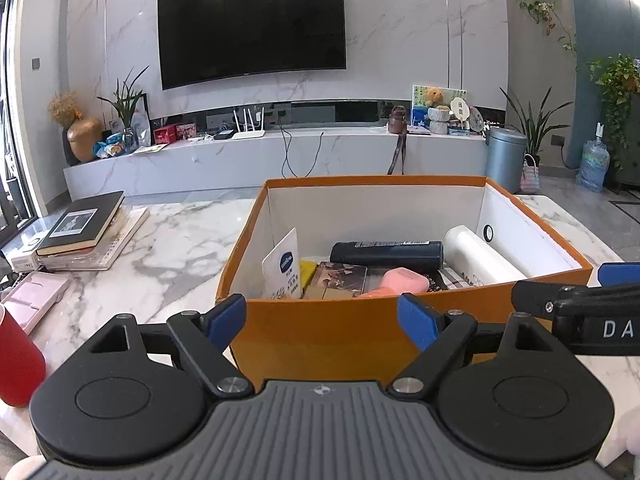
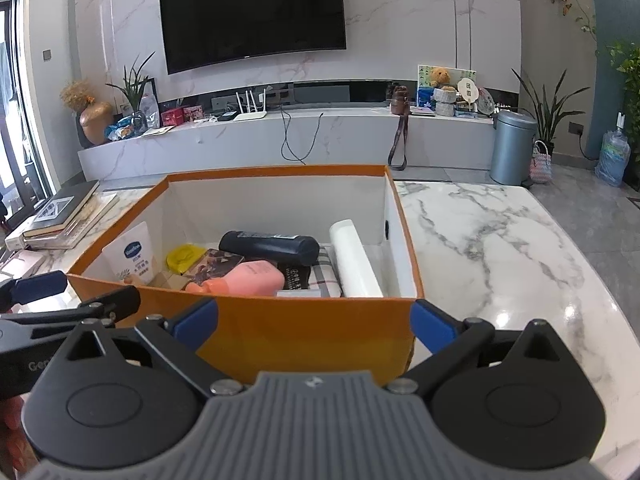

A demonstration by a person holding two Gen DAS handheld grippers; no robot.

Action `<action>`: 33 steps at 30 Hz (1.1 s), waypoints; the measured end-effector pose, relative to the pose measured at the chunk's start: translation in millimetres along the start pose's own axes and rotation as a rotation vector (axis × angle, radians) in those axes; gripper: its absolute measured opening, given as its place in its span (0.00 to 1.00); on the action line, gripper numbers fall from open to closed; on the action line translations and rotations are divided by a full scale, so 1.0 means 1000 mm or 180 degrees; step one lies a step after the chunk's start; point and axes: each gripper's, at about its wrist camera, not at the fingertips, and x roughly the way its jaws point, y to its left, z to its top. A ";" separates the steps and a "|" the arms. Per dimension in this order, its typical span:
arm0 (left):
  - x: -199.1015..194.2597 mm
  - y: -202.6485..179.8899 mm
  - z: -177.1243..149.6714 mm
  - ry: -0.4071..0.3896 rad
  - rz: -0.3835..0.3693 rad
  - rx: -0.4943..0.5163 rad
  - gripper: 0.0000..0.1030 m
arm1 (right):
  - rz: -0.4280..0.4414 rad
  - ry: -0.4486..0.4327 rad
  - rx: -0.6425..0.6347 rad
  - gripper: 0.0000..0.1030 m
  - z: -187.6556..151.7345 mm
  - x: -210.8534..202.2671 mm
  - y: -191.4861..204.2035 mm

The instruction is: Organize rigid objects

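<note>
An orange box (image 1: pixel 352 332) (image 2: pixel 304 332) with white inside walls stands on the marble table. Inside lie a dark cylinder bottle (image 1: pixel 386 251) (image 2: pixel 269 247), a white roll (image 1: pixel 478 254) (image 2: pixel 354 258), a pink bottle (image 1: pixel 404 282) (image 2: pixel 250 278), a white tube (image 1: pixel 283 264) (image 2: pixel 130 258), a yellow item (image 2: pixel 182 258) and a brown printed card (image 1: pixel 340 278). My left gripper (image 1: pixel 322 320) is open before the box's near wall, nothing between its blue pads. My right gripper (image 2: pixel 314 320) is open in the same way, close to the near wall.
A stack of books (image 1: pixel 86 228) lies at the table's left, with a pink case (image 1: pixel 32 300) and a red cup (image 1: pixel 18 364) nearer me. Bare marble (image 2: pixel 500 248) stretches right of the box. Beyond are a TV wall, a low cabinet and a grey bin (image 2: pixel 512 146).
</note>
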 end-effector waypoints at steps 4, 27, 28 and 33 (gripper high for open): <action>0.000 0.001 0.000 0.0030 0.0052 -0.0029 0.97 | 0.0007 0.0019 0.0002 0.98 -0.002 0.001 0.001; 0.001 0.001 0.002 0.0082 0.0028 -0.0063 0.97 | 0.0016 -0.0009 -0.0059 0.98 -0.006 -0.002 0.007; 0.000 0.001 0.002 0.0083 0.0027 -0.0063 0.97 | 0.0014 -0.0013 -0.0060 0.98 -0.007 -0.002 0.007; 0.001 0.001 0.001 0.0092 0.0033 -0.0073 0.97 | 0.0001 -0.0026 -0.0049 0.98 -0.006 -0.003 0.007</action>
